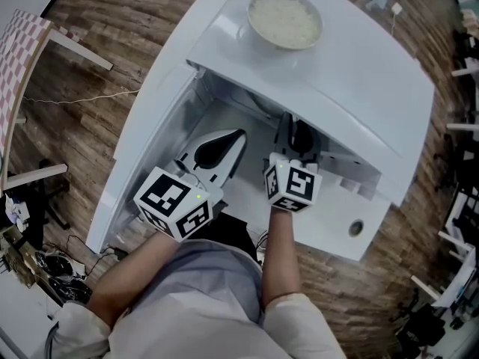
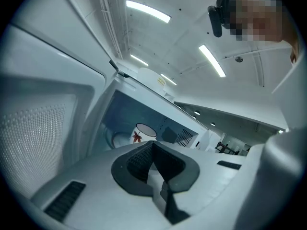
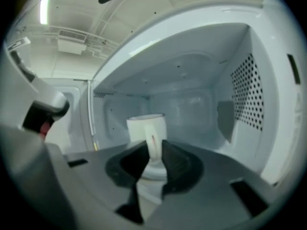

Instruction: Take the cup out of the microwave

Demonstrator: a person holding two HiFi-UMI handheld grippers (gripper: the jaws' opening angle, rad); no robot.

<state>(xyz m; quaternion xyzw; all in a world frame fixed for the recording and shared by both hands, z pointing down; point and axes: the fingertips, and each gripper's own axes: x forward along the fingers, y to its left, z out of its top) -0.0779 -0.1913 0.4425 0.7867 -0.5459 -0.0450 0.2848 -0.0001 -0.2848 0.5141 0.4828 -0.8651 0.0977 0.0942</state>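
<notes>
1. Cup [image 3: 146, 128] stands inside the microwave [image 3: 249, 90], whose door [image 2: 43, 128] is open.
2. Right gripper [image 3: 154, 150] reaches in, jaws clamped narrow on the cup's handle [image 3: 154, 139].
3. Left gripper [image 2: 152, 150] hovers outside by the door, jaws pressed together, empty.

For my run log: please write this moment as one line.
right tool: shut on cup handle | cup: inside microwave | left tool: shut, empty

Microwave cavity [image 3: 187, 75] found open — centre blocked by cup [image 3: 146, 126]; clearance seen toward 3 o'clock, bounded by perforated wall [image 3: 247, 92].
</notes>
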